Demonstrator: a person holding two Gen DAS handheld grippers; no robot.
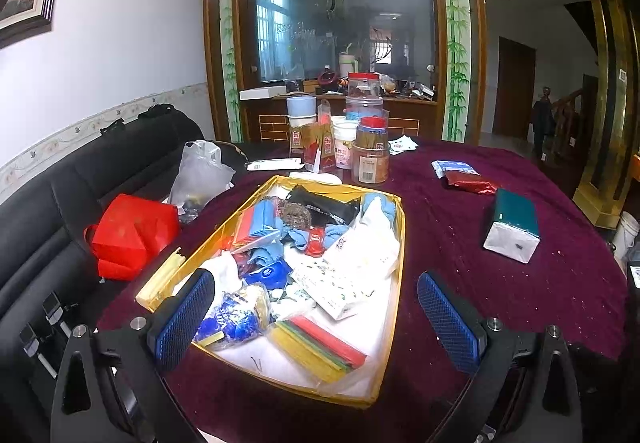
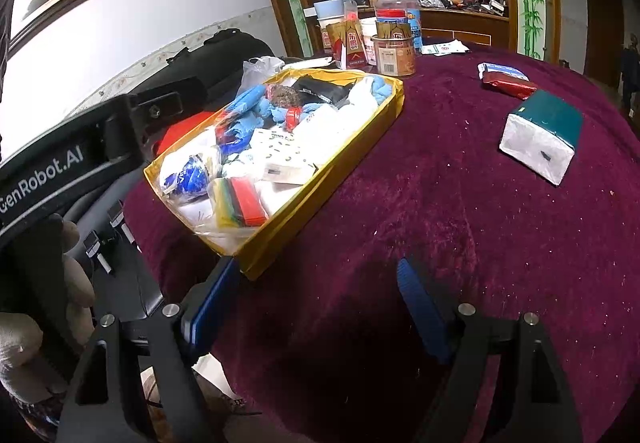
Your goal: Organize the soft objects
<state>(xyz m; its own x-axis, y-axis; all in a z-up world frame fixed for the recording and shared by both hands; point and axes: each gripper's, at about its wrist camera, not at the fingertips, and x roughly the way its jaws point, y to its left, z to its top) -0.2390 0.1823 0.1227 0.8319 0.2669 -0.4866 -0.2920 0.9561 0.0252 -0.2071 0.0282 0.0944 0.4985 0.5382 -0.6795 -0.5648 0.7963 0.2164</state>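
The left gripper (image 1: 316,323) hangs spread and empty over the near end of the yellow box (image 1: 394,307), which already holds soft packets and cloths. The right gripper (image 2: 320,307), also spread and empty, hangs over bare maroon tablecloth (image 2: 440,203). The teal tissue pack (image 2: 540,137) lies forward and to the right of it, well apart from the box. Its white end faces the grippers; its long axis runs away from them. The right gripper appears nearer. Beyond lie a red foil packet (image 2: 510,85) and a blue-white packet (image 2: 502,70).
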